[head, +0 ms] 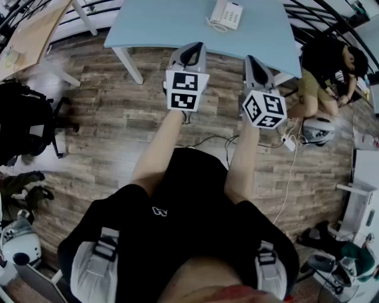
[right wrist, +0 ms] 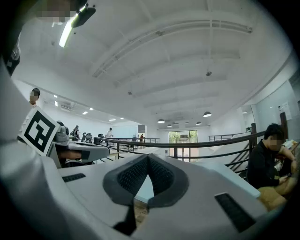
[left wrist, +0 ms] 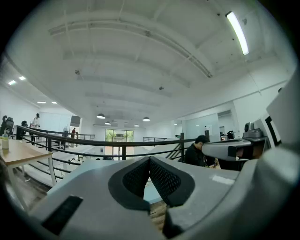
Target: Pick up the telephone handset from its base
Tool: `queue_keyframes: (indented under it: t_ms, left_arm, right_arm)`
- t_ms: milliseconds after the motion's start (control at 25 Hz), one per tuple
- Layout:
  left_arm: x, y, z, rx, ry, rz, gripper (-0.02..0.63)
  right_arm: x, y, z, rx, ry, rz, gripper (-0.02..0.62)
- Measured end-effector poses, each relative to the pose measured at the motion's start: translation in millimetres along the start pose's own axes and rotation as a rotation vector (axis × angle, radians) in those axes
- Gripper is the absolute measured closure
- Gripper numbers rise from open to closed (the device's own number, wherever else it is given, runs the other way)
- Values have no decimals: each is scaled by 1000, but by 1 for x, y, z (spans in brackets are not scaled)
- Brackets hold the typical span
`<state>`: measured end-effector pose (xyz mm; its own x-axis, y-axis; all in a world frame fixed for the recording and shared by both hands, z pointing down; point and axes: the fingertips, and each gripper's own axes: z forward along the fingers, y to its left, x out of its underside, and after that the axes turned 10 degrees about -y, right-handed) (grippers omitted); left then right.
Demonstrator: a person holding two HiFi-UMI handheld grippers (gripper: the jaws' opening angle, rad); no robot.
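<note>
Two grippers show in the lower-middle top half of the head view, each with one marker cube. The left gripper (head: pixel 190 51) has its jaws closed tip to tip with nothing between them, as its own view (left wrist: pixel 149 159) confirms. The right gripper (head: pixel 256 64) is likewise pressed together and empty (right wrist: pixel 148 156). One telephone handset (head: pixel 217 13) rests on its base (head: pixel 232 16) at top centre, on the single light-blue table (head: pixel 166 23), well apart from both grippers. One person (head: pixel 325 65) sits at the right edge.

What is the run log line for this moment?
left gripper: shut, empty | right gripper: shut, empty | telephone: on table, beyond both grippers
</note>
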<state>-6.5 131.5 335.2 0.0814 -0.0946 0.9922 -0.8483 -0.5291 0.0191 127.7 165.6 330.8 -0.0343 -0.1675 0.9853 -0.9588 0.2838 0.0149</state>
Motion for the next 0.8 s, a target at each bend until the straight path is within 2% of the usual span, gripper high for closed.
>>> queue_keyframes:
  t_ms: [240,400,800]
  left_arm:
    - [1,-12,4,4,3,10,607]
    - [1,-19,10,-2,3,20,607]
    - [8,-30,18,-6,8,24,607]
  right_arm:
    - [-3,-8,-2,-15,-10,-6,600]
    - [-5,-22,-2,6,-45,1,600]
    - [5,-66,-6,43,-74,139,600]
